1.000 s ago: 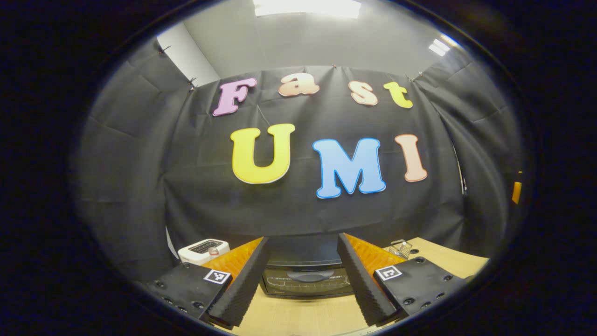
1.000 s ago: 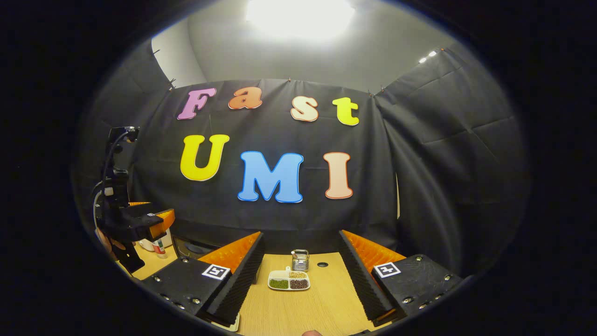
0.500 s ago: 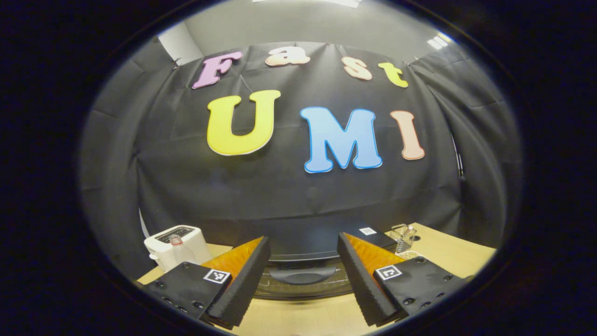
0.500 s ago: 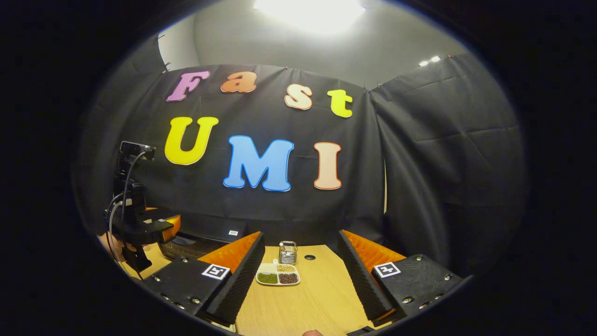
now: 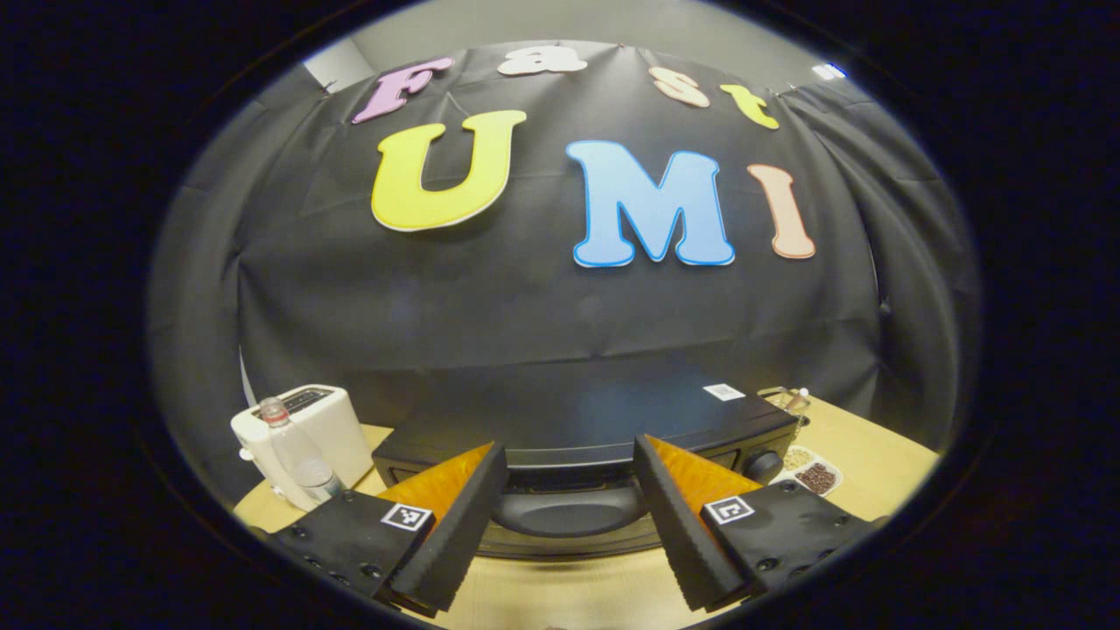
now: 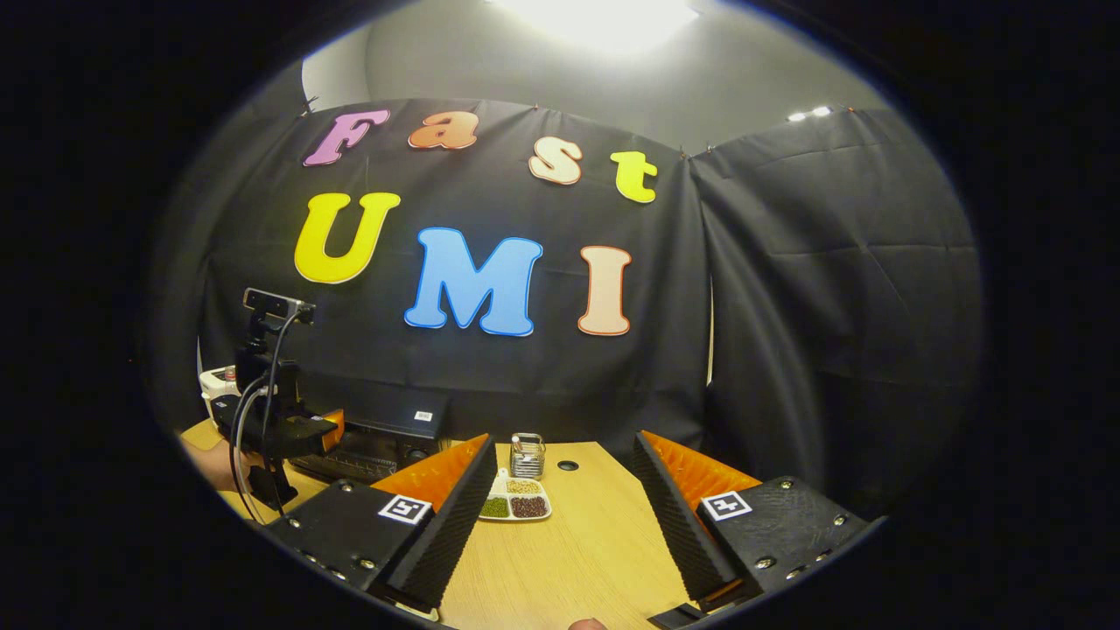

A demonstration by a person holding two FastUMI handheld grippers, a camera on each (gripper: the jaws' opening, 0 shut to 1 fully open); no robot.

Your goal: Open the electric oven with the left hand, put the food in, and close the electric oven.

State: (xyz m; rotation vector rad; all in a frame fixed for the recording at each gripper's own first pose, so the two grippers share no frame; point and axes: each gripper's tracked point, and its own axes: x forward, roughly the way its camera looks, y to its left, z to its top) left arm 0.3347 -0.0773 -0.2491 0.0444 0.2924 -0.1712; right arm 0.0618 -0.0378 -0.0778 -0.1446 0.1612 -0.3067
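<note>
The left tongs (image 5: 569, 516) stand spread wide and empty, their two fingers framing the curved door handle (image 5: 569, 514) of the electric oven (image 5: 577, 437). The handle lies between the fingers but no contact can be seen. The oven sits on the bench (image 5: 862, 455) directly ahead, door shut, with a control knob (image 5: 763, 465) to the right of the handle. In the right gripper view the left tongs (image 6: 324, 430) appear just in front of the oven (image 6: 385, 433).

The right tongs (image 6: 564, 516) are likewise spread and hold nothing. They point at the divided food tray (image 6: 512, 506), which rests on the bench just beside a small wire holder (image 6: 528, 453) and near the oven's right side.

Step in hand, as judged: approach and grasp of the door handle. Recommended procedure:

1. Advance the left tongs until the handle bar sits deep between the fingers, not at the tips.
2. Centre the grasp along the handle so the door does not twist on its hinge.
3. Close fully before pulling. The hinge is probably at the bottom edge, so follow a downward arc instead of a straight pull.
4. Watch that the oven body does not slide on the bench.

A toaster (image 5: 306, 429) and a plastic bottle (image 5: 293, 451) stand to the left of the oven, clear of the door path.
</note>
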